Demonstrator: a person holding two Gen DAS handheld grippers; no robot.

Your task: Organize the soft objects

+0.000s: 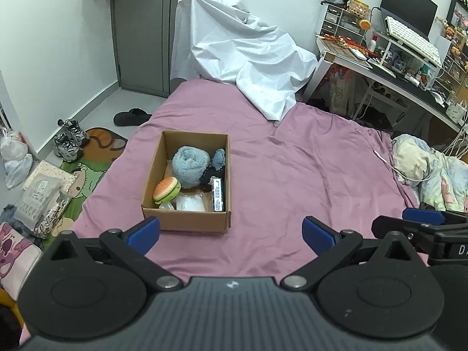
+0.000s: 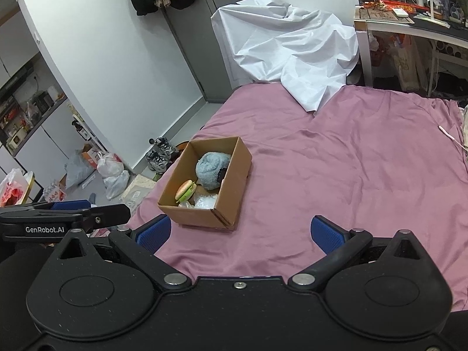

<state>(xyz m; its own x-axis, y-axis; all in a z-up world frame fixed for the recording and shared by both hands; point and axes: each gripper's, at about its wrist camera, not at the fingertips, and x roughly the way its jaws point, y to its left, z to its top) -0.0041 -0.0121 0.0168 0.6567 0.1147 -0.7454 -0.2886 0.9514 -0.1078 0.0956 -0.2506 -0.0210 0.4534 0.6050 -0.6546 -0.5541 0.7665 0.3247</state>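
Observation:
A cardboard box (image 1: 187, 219) sits on the pink bedsheet (image 1: 292, 175). Inside lie a fluffy blue plush (image 1: 189, 166), a burger toy (image 1: 166, 188), a smaller blue-grey soft item (image 1: 219, 158), a black item (image 1: 211, 175), a clear white bag (image 1: 190, 203) and a dark flat pack (image 1: 218, 194). My left gripper (image 1: 231, 234) is open and empty, just in front of the box. My right gripper (image 2: 239, 234) is open and empty, to the right of the box (image 2: 228, 201). The plush (image 2: 211, 170) and burger toy (image 2: 185, 190) show there too.
A white sheet (image 1: 248, 55) drapes over something at the bed's far end. A cluttered desk (image 1: 409, 67) stands at the right. A rumpled blanket (image 1: 430, 166) lies on the bed's right edge. Shoes (image 1: 68, 139), bags and a mat lie on the floor at the left.

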